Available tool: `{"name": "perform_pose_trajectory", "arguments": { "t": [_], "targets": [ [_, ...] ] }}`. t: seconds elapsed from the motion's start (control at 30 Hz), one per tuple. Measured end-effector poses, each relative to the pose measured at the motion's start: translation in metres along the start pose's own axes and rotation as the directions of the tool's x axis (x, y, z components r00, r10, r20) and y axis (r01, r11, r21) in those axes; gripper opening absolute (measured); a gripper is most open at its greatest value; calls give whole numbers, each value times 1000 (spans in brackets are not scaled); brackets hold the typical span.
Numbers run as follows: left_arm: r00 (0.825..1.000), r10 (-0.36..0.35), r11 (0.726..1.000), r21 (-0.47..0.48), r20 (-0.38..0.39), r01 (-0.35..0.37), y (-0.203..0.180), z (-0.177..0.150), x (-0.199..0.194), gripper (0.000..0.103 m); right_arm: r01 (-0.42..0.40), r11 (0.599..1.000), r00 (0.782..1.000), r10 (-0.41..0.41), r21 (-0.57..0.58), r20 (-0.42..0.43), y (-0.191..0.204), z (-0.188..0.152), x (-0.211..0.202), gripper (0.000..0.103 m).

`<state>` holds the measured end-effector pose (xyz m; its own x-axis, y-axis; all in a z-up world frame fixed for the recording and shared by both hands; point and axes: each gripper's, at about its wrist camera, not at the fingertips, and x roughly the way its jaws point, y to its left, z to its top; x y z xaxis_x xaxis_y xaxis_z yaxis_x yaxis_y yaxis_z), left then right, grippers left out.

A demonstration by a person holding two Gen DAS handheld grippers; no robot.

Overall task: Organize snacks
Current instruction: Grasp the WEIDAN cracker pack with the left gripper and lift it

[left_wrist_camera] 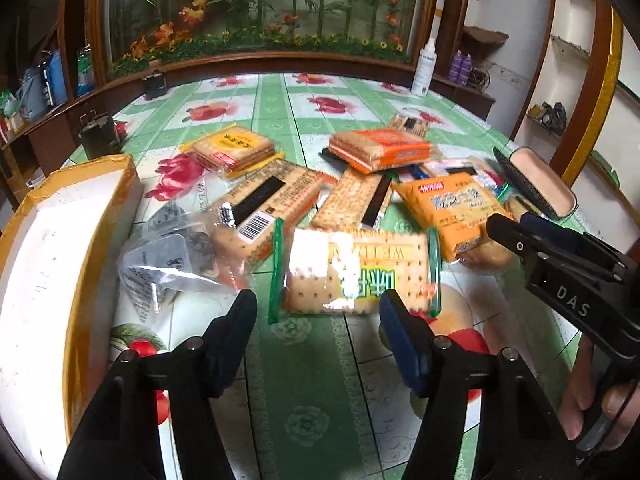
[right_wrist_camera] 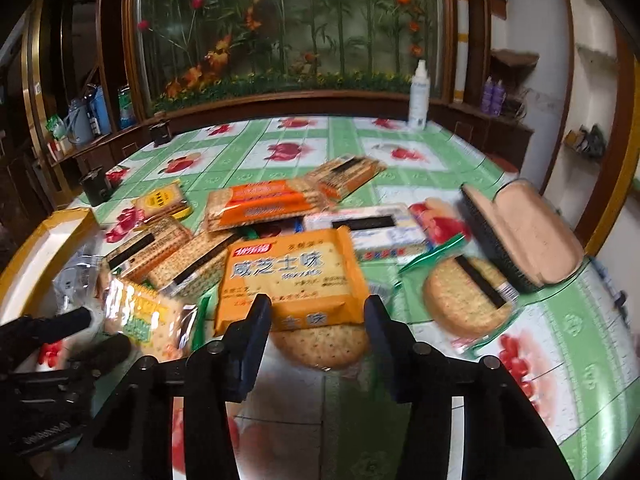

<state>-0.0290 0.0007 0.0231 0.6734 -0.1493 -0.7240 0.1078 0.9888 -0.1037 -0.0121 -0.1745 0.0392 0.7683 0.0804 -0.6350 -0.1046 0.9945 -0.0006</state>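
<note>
Left claw (left_wrist_camera: pixel 318 304) wide open, holding nothing, low over the table (left_wrist_camera: pixel 308 380) with its green and white fruit-pattern cloth. Just ahead of its fingertips, between them, a green-edged clear pack of square crackers (left_wrist_camera: pixel 354 270), flat on the cloth. To the left of that, a crumpled clear bag with grey print (left_wrist_camera: pixel 168 256), beside the open cardboard box with yellow tape and white inside (left_wrist_camera: pixel 52 256).

Right claw (right_wrist_camera: pixel 318 312) also wide open, gripping nothing, fingertips on both sides of the near edge of an orange-yellow cracker pack with Chinese letters (right_wrist_camera: pixel 290 276); touching or only close, cannot tell. Under this pack, a round brown cracker in clear wrap (right_wrist_camera: pixel 320 346). Further right, a second round cracker pack with green edge (right_wrist_camera: pixel 466 302), near an open black case with pink lining (right_wrist_camera: pixel 524 234).

Other packs heaped behind in the middle of the table: an orange sandwich-cracker pack (right_wrist_camera: pixel 260 204) on top, a small yellow-label pack (left_wrist_camera: pixel 232 150) apart at the left. White spray bottle (right_wrist_camera: pixel 418 96) upright at the far edge.
</note>
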Motion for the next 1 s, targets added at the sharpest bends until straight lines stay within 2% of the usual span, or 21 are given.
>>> {"name": "perform_pose_trajectory", "arguments": {
  "t": [0.17, 0.47, 0.7, 0.87, 1.0],
  "targets": [
    [997, 51, 999, 7, 51, -51, -3, -1, -13, 63, 82, 995, 996, -81, -49, 38, 6, -2, -5, 44],
    [992, 110, 991, 66, 58, -114, -15, 0, -25, 63, 83, 995, 994, -79, -60, 70, 7, -3, -14, 44],
    [998, 68, 989, 135, -5, -66, -28, 12, -16, 63, 74, 996, 995, -71, -50, 63, 5, -6, -16, 44],
    [999, 30, 988, 152, -12, -28, -35, 30, -3, 64, 61, 997, 997, -59, -43, 47, 3, -6, -13, 44],
    [997, -16, 990, 137, -78, 26, -33, 45, 23, 66, 54, 998, 998, -53, -39, 37, 2, -5, -11, 44]
  ]
}}
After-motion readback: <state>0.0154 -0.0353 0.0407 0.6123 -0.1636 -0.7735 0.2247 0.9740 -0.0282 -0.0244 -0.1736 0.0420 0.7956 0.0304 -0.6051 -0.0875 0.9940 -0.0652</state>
